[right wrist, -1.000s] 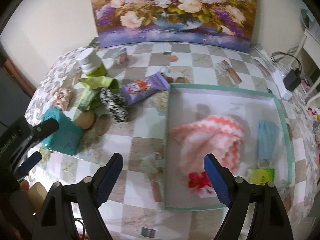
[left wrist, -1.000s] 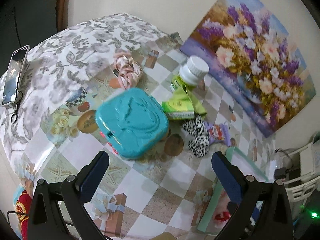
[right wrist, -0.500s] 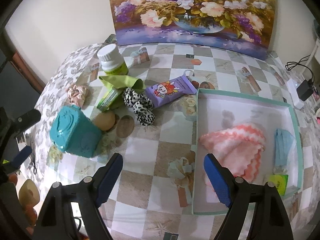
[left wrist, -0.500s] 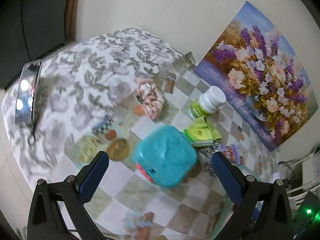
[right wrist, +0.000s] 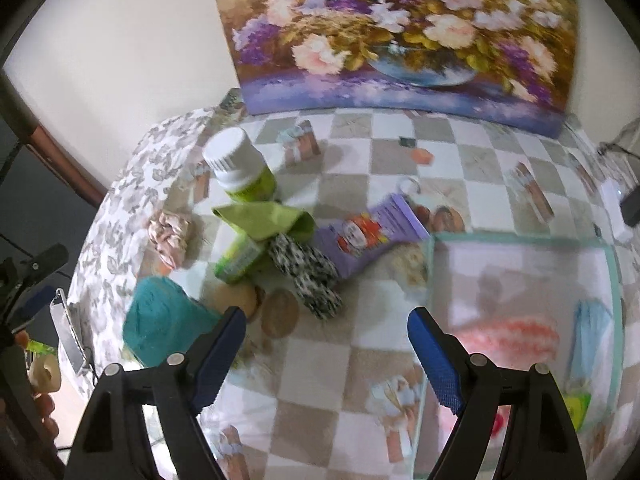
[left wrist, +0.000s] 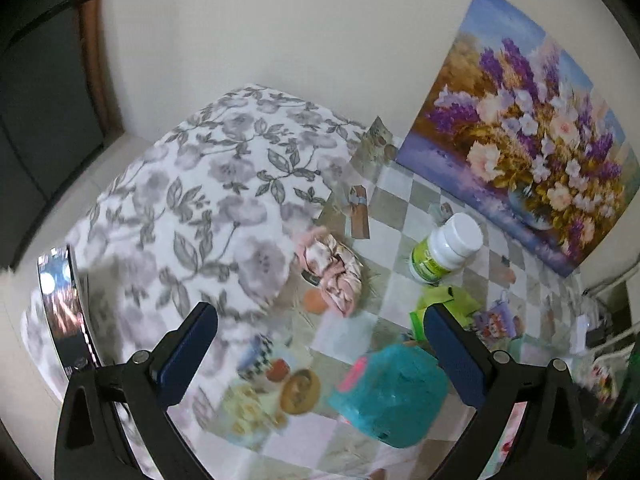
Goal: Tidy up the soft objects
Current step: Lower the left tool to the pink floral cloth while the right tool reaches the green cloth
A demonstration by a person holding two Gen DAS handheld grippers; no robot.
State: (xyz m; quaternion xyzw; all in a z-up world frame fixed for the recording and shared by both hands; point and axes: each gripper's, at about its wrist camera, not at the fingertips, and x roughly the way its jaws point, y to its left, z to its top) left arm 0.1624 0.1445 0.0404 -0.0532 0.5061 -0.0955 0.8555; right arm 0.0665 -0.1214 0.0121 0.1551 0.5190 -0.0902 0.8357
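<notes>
Hovering over the counter (right wrist: 320, 360), both the left gripper (left wrist: 320, 344) and right gripper (right wrist: 326, 344) were held with jaws apart, empty.

Both cameras sit just behind their tools, looking steeply down at the desk (left wrist: 404, 184) from well above. The left view faces its left end; the right view faces mid-desk. Both share the teal box (left wrist: 390, 394), bottle (right wrist: 240, 170) and painting (right wrist: 400, 28).
</notes>
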